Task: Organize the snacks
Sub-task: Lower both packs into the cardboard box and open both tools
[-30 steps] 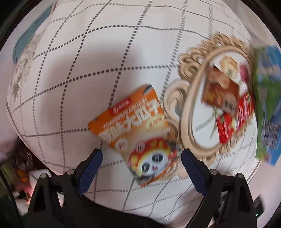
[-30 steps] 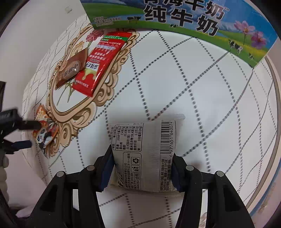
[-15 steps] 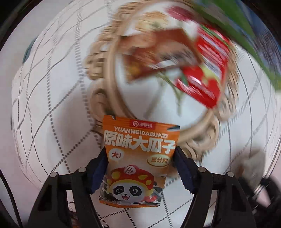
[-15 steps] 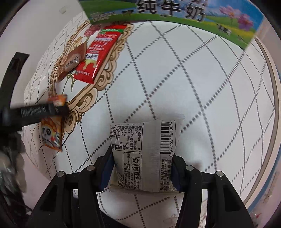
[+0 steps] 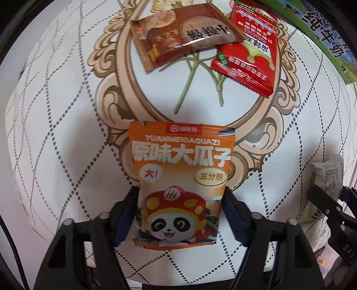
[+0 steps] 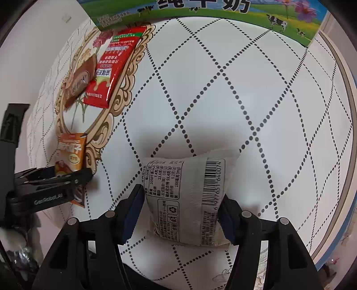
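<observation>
My left gripper is shut on an orange panda snack packet, held above the near rim of the ornate oval frame printed on the table. A brown packet and a red packet lie inside that oval. My right gripper is shut on a grey-white packet with a barcode, held over the checked tablecloth. The left gripper with the orange packet shows at the left of the right wrist view. The right gripper's packet shows at the right edge of the left wrist view.
A green and blue milk carton box stands along the far edge of the table, also in the left wrist view. The tablecloth is white with dotted diamonds. The table's curved rim runs on the right.
My left gripper closed on the orange packet, lifted it and swung to face the oval with the brown and red packets. The right gripper kept its grey-white packet, moving slightly.
</observation>
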Demonstrator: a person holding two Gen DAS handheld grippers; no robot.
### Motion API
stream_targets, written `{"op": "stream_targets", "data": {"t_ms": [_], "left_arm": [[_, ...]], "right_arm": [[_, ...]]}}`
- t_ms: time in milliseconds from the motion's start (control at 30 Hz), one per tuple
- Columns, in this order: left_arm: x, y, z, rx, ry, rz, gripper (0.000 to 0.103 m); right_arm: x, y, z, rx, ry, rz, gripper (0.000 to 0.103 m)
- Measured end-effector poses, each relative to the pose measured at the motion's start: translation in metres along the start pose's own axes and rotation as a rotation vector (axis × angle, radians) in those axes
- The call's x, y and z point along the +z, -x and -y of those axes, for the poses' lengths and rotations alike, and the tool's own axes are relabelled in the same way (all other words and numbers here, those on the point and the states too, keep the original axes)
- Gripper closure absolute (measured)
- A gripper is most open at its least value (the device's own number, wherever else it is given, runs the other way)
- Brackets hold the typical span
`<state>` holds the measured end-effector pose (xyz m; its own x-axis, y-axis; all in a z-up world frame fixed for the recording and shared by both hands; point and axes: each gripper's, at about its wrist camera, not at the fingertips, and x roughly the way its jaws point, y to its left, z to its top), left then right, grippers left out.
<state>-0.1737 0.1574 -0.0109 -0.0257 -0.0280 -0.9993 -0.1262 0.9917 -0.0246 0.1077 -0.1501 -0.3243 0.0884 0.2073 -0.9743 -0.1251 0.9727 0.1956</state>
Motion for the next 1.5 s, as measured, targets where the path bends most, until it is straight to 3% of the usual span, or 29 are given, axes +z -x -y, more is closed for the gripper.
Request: {"op": "stream_targets", "data": {"t_ms": [67,267,600,800,867,1033,1167,1333,1500], "left_arm": [[-0.012,0.002,-0.009,-0.002,0.008,0.007,0.047],[-0.015,0.026,0.005,0.019,-0.036,0.054,0.048],[-0.009,0.112,0.055,-0.128,-0.134,0.171,0.048],[0.031,0.177,0.091,-0.217,-0.194,0.286,0.048],[0.07,0.189,0.108,-0.223,-0.209,0.313,0.048],[0.121,0.222,0.125,-0.204,-0.226,0.354,0.048],[0.176,0.214,0.125,-0.153,-0.214,0.373,0.048],[0.238,0.195,0.125,-0.056,-0.198,0.333,0.048],[0.274,0.166,0.121,0.033,-0.193,0.291,0.047]], "right_arm": [[-0.001,-0.004,-0.002,-0.012,0.006,0.006,0.039],[-0.007,0.002,0.0,-0.006,-0.005,0.042,0.047],[-0.003,0.052,0.023,0.131,-0.092,0.115,0.049],[0.028,0.113,0.048,0.18,-0.129,0.237,0.049],[0.045,0.138,0.06,0.189,-0.135,0.287,0.049],[0.103,0.189,0.084,0.18,-0.132,0.398,0.049],[0.161,0.209,0.1,0.135,-0.121,0.453,0.049],[0.246,0.195,0.121,0.115,-0.126,0.404,0.049],[0.325,0.16,0.135,0.066,-0.135,0.312,0.049]]}}
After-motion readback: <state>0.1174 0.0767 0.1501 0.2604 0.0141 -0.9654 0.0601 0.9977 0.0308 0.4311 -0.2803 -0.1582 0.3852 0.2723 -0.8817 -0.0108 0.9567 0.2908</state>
